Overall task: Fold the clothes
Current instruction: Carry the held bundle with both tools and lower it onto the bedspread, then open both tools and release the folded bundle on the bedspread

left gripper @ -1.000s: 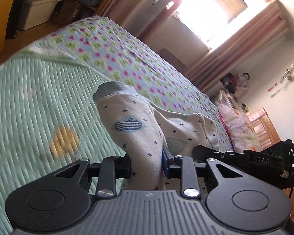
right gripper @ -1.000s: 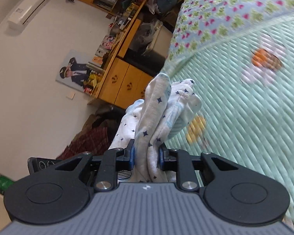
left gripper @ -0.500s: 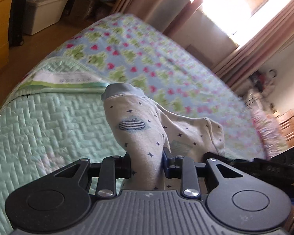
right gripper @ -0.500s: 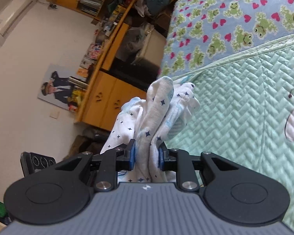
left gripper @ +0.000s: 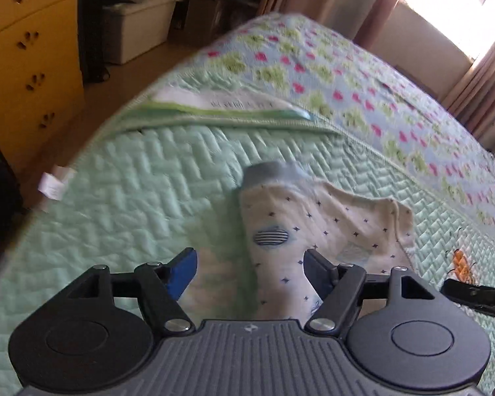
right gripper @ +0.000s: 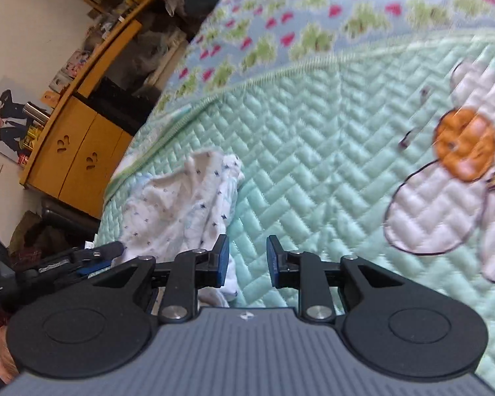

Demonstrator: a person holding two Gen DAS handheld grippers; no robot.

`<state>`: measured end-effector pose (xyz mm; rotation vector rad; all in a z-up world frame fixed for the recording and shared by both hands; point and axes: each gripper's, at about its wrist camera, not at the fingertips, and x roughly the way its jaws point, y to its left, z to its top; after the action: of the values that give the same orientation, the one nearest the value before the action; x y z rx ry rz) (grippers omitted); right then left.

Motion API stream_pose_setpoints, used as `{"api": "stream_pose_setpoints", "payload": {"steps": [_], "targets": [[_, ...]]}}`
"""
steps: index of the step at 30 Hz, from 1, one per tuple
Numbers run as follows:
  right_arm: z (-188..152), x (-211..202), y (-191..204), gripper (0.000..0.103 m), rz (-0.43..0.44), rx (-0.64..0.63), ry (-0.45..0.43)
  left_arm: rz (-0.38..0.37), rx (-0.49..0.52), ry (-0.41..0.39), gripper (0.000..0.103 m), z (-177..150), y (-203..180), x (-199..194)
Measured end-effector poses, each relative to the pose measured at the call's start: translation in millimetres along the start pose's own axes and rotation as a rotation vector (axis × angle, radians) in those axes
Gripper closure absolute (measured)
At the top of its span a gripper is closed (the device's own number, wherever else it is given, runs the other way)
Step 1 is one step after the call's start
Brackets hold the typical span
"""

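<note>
Left wrist cam: left gripper (left gripper: pixel 249 269) has its jaws spread wide, holding nothing; the garment (left gripper: pixel 310 227), white w/ small stars & a grey cuff, lies on the green quilt (left gripper: pixel 122 198) near the bed's corner, partly btwn the fingers. Right wrist cam: right gripper (right gripper: pixel 247 260) is also parted & empty, cloth just left of it. Risk: fabric looks bunched, not flat, so the fold may set crooked; blue pads (left gripper: pixel 181 272) could snag a layer on pulling back & drag it open.
</note>
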<state>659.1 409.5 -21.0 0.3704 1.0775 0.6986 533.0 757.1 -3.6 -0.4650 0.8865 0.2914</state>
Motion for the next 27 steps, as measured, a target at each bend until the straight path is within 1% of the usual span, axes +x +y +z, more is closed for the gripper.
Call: {"api": "stream_pose_setpoints", "payload": {"steps": [3, 5, 6, 8, 9, 10, 12, 14, 18, 23, 27], "targets": [[2.1, -20.0, 28.6, 0.075, -0.053, -0.107, -0.006, 0.035, 0.002, -0.026, 0.029, -1.7, -4.0, -31.9], [0.3, -32.3, 56.2, 0.075, -0.086, -0.205, -0.015, 0.067, 0.029, -0.041, 0.029, -2.9, -18.0, -48.0], [-1.5, -36.9, 71.8, 0.075, -0.109, -0.253, -0.016, 0.089, 0.061, -0.038, 0.028, -6.2, -29.6, -54.5], [-4.6, -40.6, 100.8, 0.073, -0.177, -0.321, 0.005, 0.183, 0.173, -0.005, 0.025, -10.3, -56.7, -57.6], [-5.7, -41.9, 111.3, 0.073, -0.222, -0.339, 0.022, 0.242, 0.229, 0.031, 0.021, -13.5, -69.5, -57.5], [-6.5, -43.2, 121.1, 0.073, -0.259, -0.35, 0.036, 0.297, 0.279, 0.065, 0.02, -16.4, -81.5, -57.8], [-5.3, -43.1, 137.2, 0.072, -0.312, -0.346, 0.066, 0.347, 0.311, 0.114, 0.02, -17.9, -94.6, -63.9], [-5.0, -44.9, 148.6, 0.067, -0.335, -0.322, 0.089, 0.341, 0.287, 0.142, 0.019, -13.4, -100.4, -74.6], [-2.4, -52.8, 172.3, 0.065, -0.368, -0.331, 0.093, 0.358, 0.257, 0.121, 0.011, -3.5, -112.5, -98.7], [1.0, -56.1, 189.6, 0.064, -0.384, -0.336, 0.11, 0.347, 0.217, 0.141, 0.011, 6.1, -125.0, -111.9], [1.2, -57.3, 199.5, 0.064, -0.393, -0.341, 0.121, 0.366, 0.196, 0.143, 0.011, 11.5, -128.5, -116.2]]}}
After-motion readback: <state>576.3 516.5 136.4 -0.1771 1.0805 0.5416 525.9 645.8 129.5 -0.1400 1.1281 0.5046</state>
